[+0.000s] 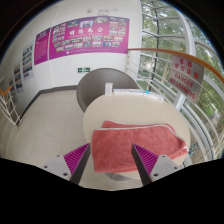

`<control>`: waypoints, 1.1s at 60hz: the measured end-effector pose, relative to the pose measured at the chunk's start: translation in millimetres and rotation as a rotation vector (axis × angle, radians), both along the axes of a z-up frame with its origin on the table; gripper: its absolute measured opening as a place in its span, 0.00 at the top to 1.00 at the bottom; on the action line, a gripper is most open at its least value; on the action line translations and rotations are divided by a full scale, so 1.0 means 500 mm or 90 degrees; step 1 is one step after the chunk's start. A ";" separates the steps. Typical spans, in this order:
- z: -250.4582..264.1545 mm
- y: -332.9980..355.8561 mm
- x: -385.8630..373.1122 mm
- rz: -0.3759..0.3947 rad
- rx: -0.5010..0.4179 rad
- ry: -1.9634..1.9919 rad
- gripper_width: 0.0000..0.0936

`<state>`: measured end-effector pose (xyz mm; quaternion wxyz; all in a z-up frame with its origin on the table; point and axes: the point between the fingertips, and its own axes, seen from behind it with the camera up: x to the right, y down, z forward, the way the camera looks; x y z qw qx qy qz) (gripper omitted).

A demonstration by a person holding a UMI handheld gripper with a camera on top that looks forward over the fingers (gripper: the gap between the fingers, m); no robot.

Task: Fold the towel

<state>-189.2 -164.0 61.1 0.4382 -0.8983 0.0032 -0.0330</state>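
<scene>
Item: towel (140,141), pink, flat on the counter (120,112), just ahead of your tongs (110,160). Long axis: crosswise to the fingers. Tongs: apart, holding nothing, near edge between the tips.

This looks like a public hall or lobby in an institution rather than a home. Large magenta display boards (85,38) hang on a white wall, a railing (165,62) curves past tall windows (175,30) with trees outside, and a round table (150,112) stands on a pale floor.
</scene>
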 end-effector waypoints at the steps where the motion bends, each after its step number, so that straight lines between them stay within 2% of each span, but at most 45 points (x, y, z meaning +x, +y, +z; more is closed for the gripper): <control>1: -0.011 0.014 -0.004 0.001 -0.004 0.002 0.09; 13: -0.113 0.131 -0.036 0.017 -0.037 -0.001 0.09; 17: -0.149 0.139 -0.038 0.026 -0.068 -0.008 0.14; 19: -0.154 0.140 -0.043 0.033 -0.070 -0.010 0.19; 23: -0.155 0.157 -0.032 0.039 -0.068 -0.016 0.39; 29: -0.153 0.164 0.004 0.038 -0.071 -0.038 0.78; 34: -0.160 0.169 -0.001 0.063 -0.070 -0.051 0.90; 43: -0.121 0.167 -0.033 0.097 -0.078 0.008 0.93; 54: 0.080 0.176 -0.116 0.132 -0.020 0.190 0.93; 60: 0.159 0.199 -0.075 0.125 0.008 0.243 0.93; 66: 0.152 0.219 0.022 0.096 0.007 0.236 0.93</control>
